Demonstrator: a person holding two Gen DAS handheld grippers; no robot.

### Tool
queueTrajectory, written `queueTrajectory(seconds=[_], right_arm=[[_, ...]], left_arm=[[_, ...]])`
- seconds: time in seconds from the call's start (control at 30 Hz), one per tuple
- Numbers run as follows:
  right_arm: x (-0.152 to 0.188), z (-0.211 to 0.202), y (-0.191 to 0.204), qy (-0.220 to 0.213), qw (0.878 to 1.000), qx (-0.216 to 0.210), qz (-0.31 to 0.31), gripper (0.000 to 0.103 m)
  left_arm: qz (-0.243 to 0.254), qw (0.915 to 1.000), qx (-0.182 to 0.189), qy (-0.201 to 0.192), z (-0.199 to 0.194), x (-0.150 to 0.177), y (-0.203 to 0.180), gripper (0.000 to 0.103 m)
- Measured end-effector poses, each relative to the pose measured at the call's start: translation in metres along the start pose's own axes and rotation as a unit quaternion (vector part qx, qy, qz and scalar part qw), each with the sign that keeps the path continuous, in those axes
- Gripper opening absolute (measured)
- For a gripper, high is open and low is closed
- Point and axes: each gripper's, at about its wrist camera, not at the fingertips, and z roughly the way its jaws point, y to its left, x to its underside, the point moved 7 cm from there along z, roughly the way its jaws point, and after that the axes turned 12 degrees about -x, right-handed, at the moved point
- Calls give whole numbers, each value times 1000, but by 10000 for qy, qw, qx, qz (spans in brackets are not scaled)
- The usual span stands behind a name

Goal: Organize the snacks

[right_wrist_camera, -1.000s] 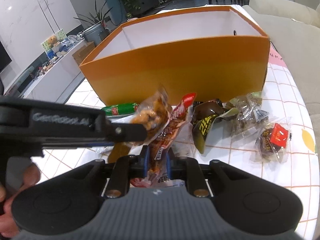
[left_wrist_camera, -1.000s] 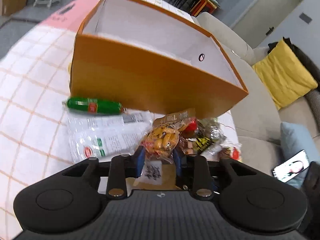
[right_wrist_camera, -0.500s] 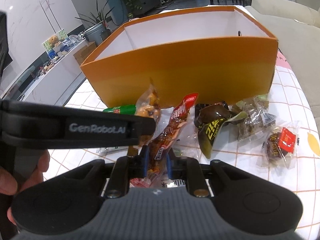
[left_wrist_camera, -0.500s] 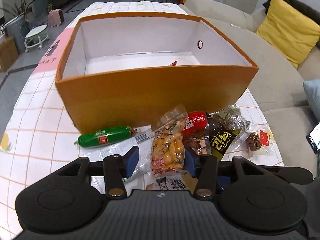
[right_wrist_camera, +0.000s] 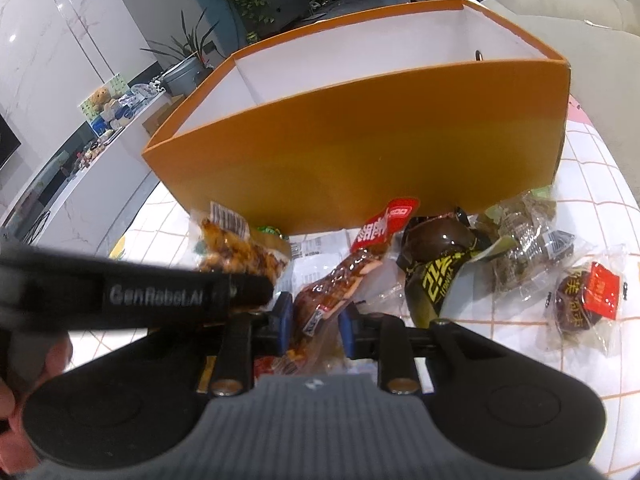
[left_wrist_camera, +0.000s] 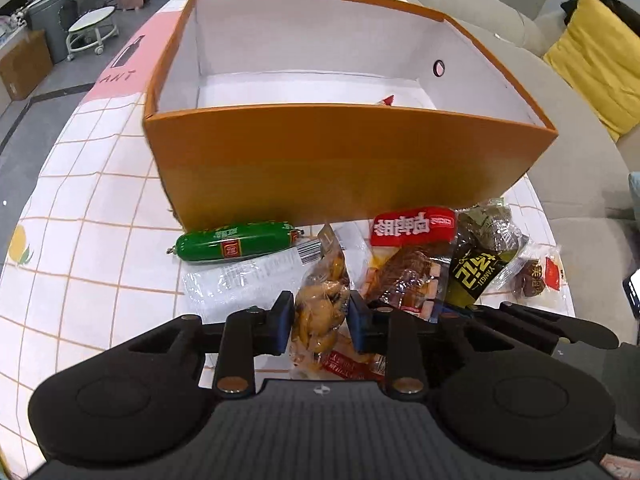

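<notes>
An open orange box (left_wrist_camera: 340, 160) with a white inside stands on the table; it also shows in the right wrist view (right_wrist_camera: 360, 152). My left gripper (left_wrist_camera: 320, 322) is shut on a clear pack of yellow-brown snacks (left_wrist_camera: 322, 304), held just in front of the box. My right gripper (right_wrist_camera: 314, 322) is shut on a red-topped pack of brown meat (right_wrist_camera: 340, 276), right beside it. The left gripper's body (right_wrist_camera: 160, 292) crosses the right wrist view. A small red corner of a packet (left_wrist_camera: 387, 100) shows inside the box.
On the checked tablecloth (left_wrist_camera: 80, 240) before the box lie a green sausage (left_wrist_camera: 236, 242), a clear white pack (left_wrist_camera: 236, 284), a black and yellow pack (left_wrist_camera: 478, 276), a dark green pack (left_wrist_camera: 490, 228) and a small red-labelled pack (left_wrist_camera: 538, 276). A sofa with a yellow cushion (left_wrist_camera: 592, 60) stands right.
The left gripper has closed on the yellow-brown pack, which it straddled open half a second ago. Both views have shifted slightly toward the box. The right gripper keeps its hold on the meat pack.
</notes>
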Motion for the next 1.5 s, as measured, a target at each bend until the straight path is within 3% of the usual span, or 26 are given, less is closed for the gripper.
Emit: queueTrajectory(seconds=[0.3,0.7,1.1,1.5], right_arm=[[1,-2,5,20,9999,-24,-119,16],[4,-33,12,105,9992,223,-308,9],[-13,-85,38,-336,9977,262,-531,8],[-58,-140,56,-949,9908,270,-926,7]], left_arm=[[-275,9995,138,49,-8,6,10,30],[-545,9979,257,-228,-42,9,18,30],[-593,9949,479,-664,-89,-4,16,30],[-264,9899,680,-1219,-123,-52,3,30]])
